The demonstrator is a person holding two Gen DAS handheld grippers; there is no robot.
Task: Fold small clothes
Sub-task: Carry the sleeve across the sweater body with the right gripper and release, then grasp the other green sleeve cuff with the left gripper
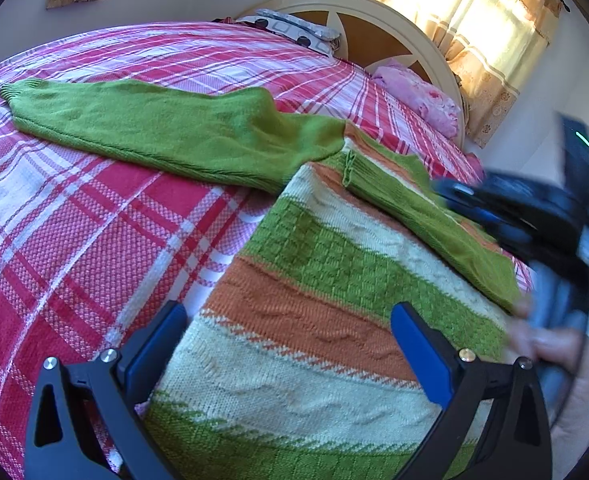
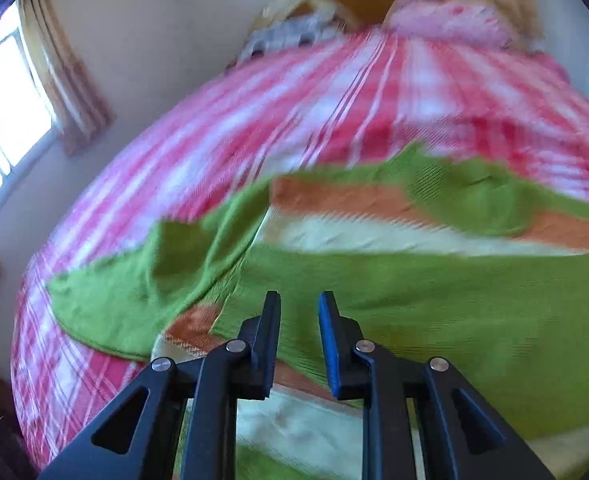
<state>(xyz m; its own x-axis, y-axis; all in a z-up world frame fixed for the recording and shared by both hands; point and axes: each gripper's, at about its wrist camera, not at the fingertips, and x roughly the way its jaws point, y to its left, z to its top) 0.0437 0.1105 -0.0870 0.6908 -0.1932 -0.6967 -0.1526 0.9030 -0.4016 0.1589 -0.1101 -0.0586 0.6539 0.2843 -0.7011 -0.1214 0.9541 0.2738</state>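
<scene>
A knitted sweater point(image 1: 334, 264) with green, orange and cream stripes lies flat on the bed. One green sleeve point(image 1: 134, 124) stretches out to the left. The other green sleeve point(image 1: 434, 216) is folded across the body. My left gripper point(image 1: 290, 312) hovers low over the sweater's lower body, jaws wide open and empty. My right gripper point(image 1: 454, 196), blurred, is at the right over the folded sleeve, with a hand point(image 1: 554, 352) on its handle. In the right wrist view the right gripper point(image 2: 299, 298) has a narrow gap with nothing in it, above the folded sleeve point(image 2: 454, 312).
A red, pink and white plaid cover point(image 1: 74, 240) spreads over the bed. Pillows point(image 1: 418, 96) lie against the round cream headboard point(image 1: 374, 32) at the far end. Curtained windows point(image 1: 486, 20) stand behind it and on the left wall point(image 2: 10, 112).
</scene>
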